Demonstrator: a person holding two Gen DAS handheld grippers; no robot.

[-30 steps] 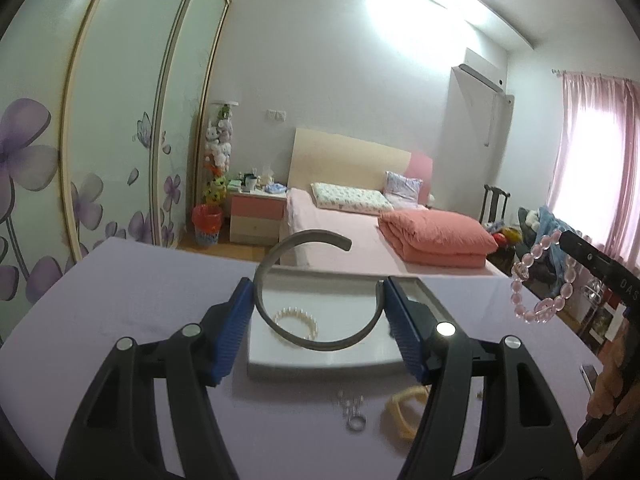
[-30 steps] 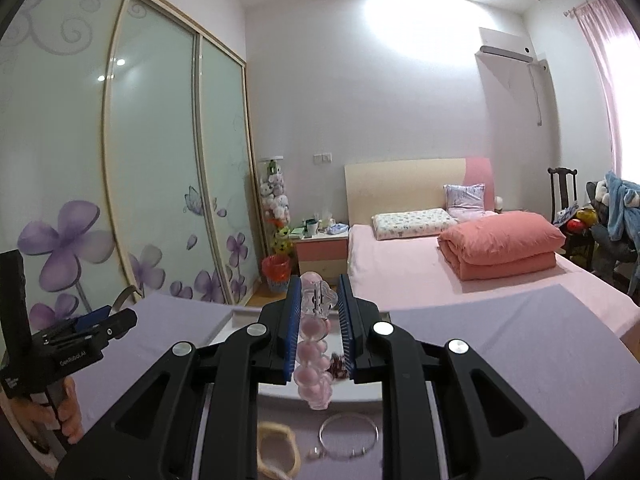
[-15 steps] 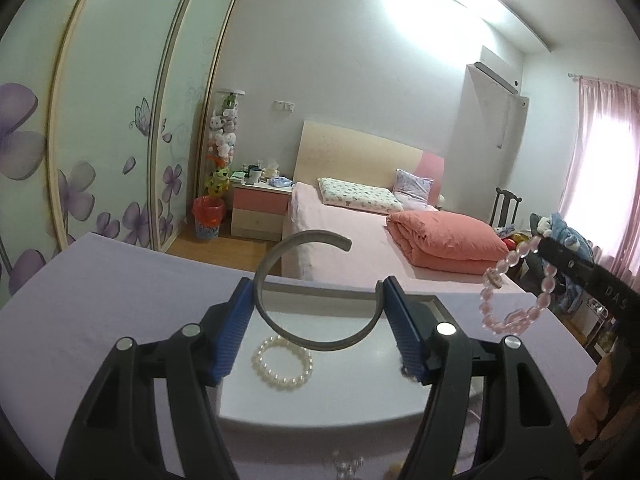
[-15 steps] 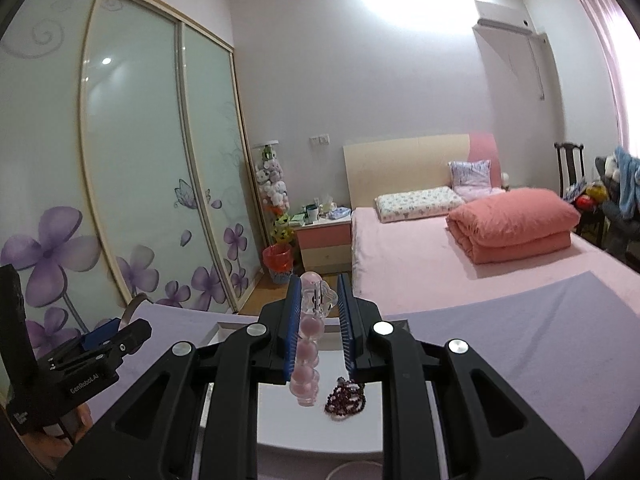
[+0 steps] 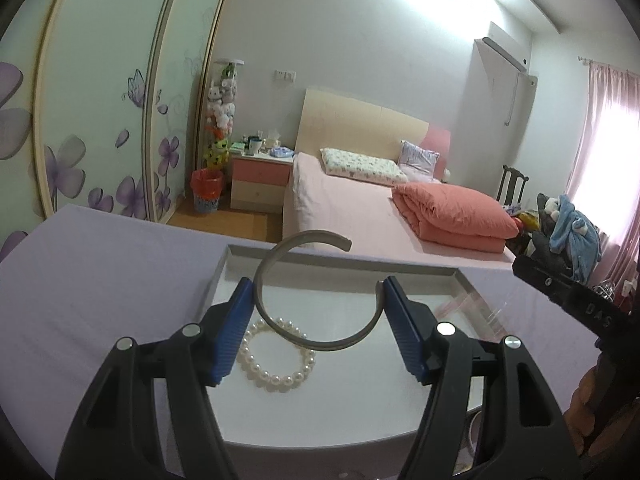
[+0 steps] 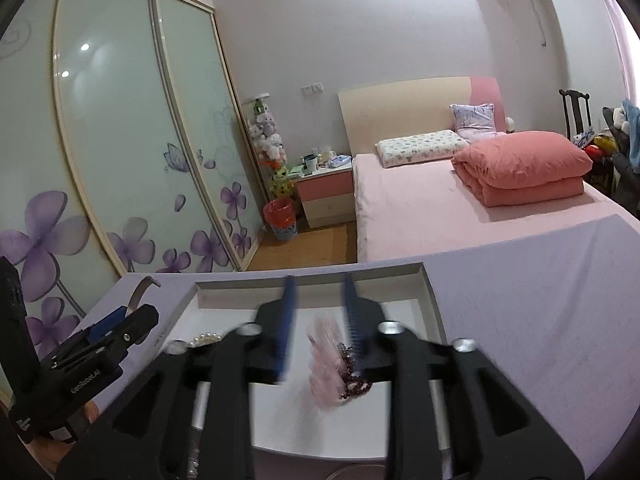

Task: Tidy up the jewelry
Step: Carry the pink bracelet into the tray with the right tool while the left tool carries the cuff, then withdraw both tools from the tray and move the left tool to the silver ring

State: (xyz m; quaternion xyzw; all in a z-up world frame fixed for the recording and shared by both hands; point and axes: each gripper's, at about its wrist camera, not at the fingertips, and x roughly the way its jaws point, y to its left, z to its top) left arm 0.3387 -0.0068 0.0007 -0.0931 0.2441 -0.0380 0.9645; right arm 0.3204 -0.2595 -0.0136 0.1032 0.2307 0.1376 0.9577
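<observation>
My left gripper [image 5: 318, 312] is shut on a grey open metal bangle [image 5: 320, 344] and holds it upright above the white tray [image 5: 340, 264]. A white pearl bracelet [image 5: 276, 360] lies in the tray below it. My right gripper [image 6: 318, 320] has its jaws apart over the tray [image 6: 312, 280]. The pink bead bracelet [image 6: 324, 368], blurred, is between and below them, beside a dark red bead bracelet [image 6: 354, 376] in the tray. The pearl bracelet [image 6: 206, 338] and left gripper [image 6: 116, 320] show at the left.
The tray sits on a table with a lilac cloth [image 5: 100, 280]. The right gripper's body [image 5: 580, 304] is at the tray's right side. Beyond the table are a pink bed [image 5: 360, 208], a nightstand [image 5: 260, 176] and sliding wardrobe doors [image 6: 120, 140].
Both grippers moved forward and down over the tray. The right gripper's jaws opened and the pink bead bracelet dropped out of them into the tray.
</observation>
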